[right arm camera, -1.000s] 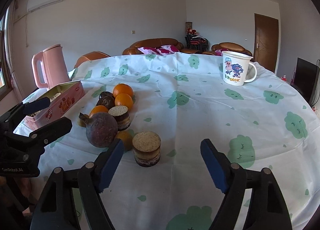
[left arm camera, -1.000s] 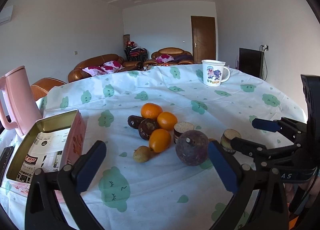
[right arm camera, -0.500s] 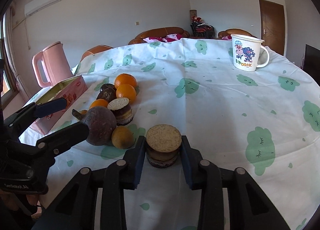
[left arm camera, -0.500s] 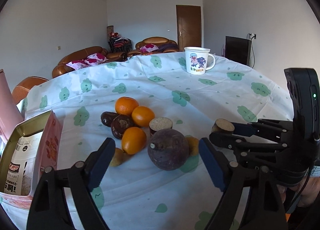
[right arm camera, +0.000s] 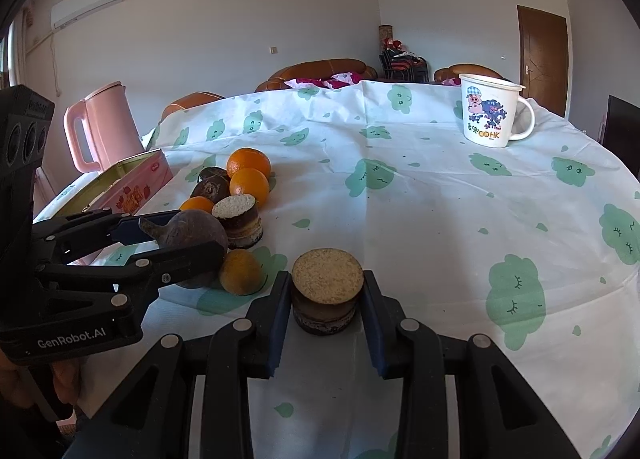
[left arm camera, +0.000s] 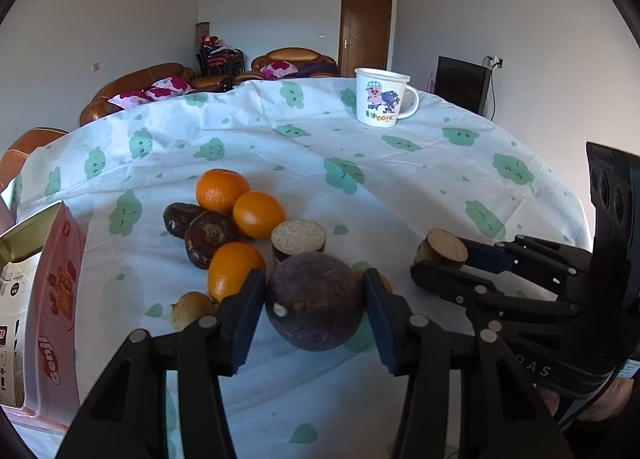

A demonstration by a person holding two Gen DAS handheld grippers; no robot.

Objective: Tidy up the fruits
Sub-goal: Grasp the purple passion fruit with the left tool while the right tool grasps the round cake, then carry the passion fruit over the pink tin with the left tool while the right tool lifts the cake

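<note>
On a round table draped in a white cloth printed with green clouds [left arm camera: 400, 163], the left gripper [left arm camera: 314, 305] is clenching a large, round, dark purple fruit with a short stem [left arm camera: 316, 299], its blue-padded fingers [left arm camera: 246, 315] pressing against both sides while the fruit is sitting on the cloth at the near edge of the pile. Just to its right, the right gripper [right arm camera: 326, 301] is grasping a short cut cylinder with a dark brown rind and a pale, grainy top [right arm camera: 326, 291], which is standing upright on the cloth between the blue pads, a little apart from the rest of the pile.

Behind the purple fruit, a second cut cylinder with the same pale top [left arm camera: 298, 239] is standing beside three round oranges [left arm camera: 258, 213] and two dark brown, wrinkled fruits [left arm camera: 210, 233]. A small yellow-brown fruit [left arm camera: 190, 309] is lying near the left finger, and a small orange-yellow fruit [right arm camera: 240, 271] is resting just beside the purple one.

An open pink tin box with paper inside [left arm camera: 52, 299] is sitting at the table's left edge, a pink plastic kettle [right arm camera: 102, 125] behind it. A white cartoon-printed mug [left arm camera: 382, 101] is standing well apart at the far side
</note>
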